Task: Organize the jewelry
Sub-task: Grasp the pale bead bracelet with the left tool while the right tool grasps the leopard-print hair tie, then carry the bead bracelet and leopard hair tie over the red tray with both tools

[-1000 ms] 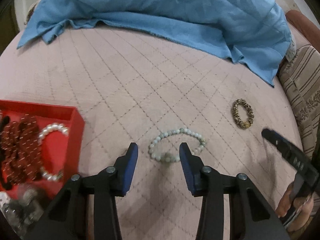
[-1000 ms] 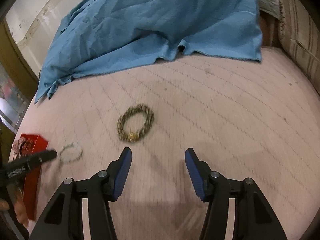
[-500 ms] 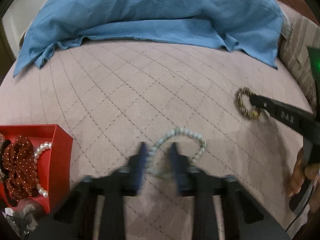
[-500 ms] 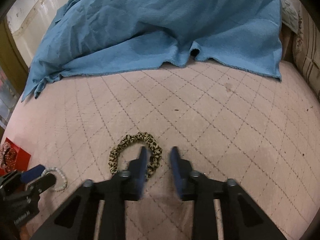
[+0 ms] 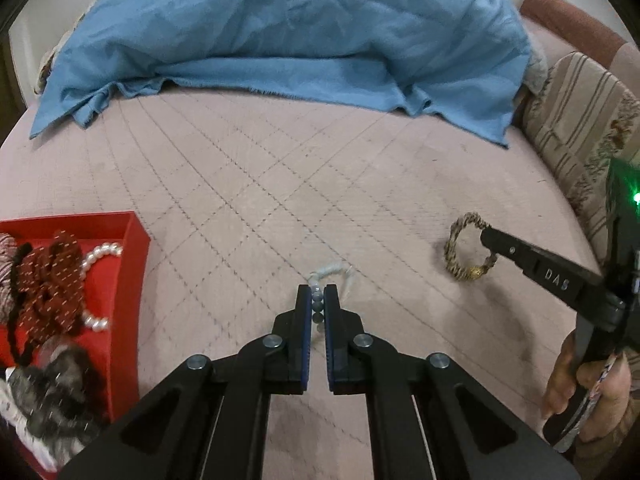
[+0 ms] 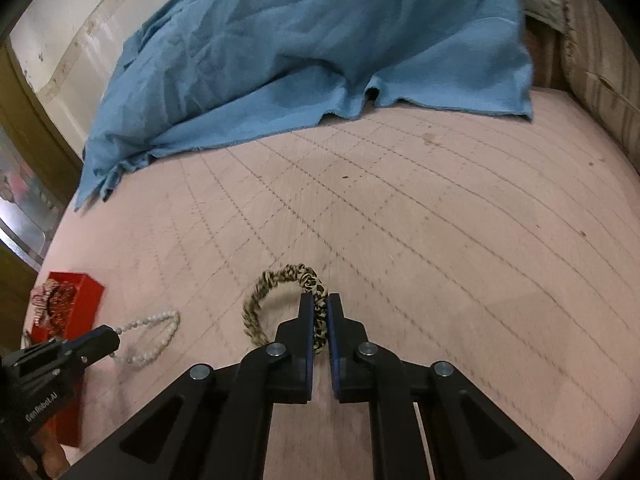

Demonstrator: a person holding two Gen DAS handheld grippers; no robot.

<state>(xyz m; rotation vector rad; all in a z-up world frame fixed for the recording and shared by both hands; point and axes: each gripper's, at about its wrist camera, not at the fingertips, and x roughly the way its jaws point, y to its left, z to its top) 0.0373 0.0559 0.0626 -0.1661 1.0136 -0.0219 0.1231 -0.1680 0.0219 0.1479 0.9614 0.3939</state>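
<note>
On the pink quilted bed (image 5: 280,184), with a blue blanket (image 5: 280,32) heaped at its far side, two pieces of jewelry are each pinched in a tool. Largest receptacle: the red box (image 5: 132,264) at the left edge, already carrying a pearl bracelet (image 5: 100,254) and a dotted red scrunchie (image 5: 48,280). Left tool (image 5: 317,300): jaws narrowed onto a short run of the pale bead bracelet (image 5: 332,274), whose loop trails ahead of the tips onto the bed. Right tool (image 6: 319,312): jaws narrowed onto the near side of the leopard-print scrunchie (image 6: 280,292), the ring lying forward-left of the tips. Risks, as judged: round beads may roll out of the thin pinch on lifting; the elastic thread may stretch or snag; the soft scrunchie may slip free; both tools converging on one box may collide.
</note>
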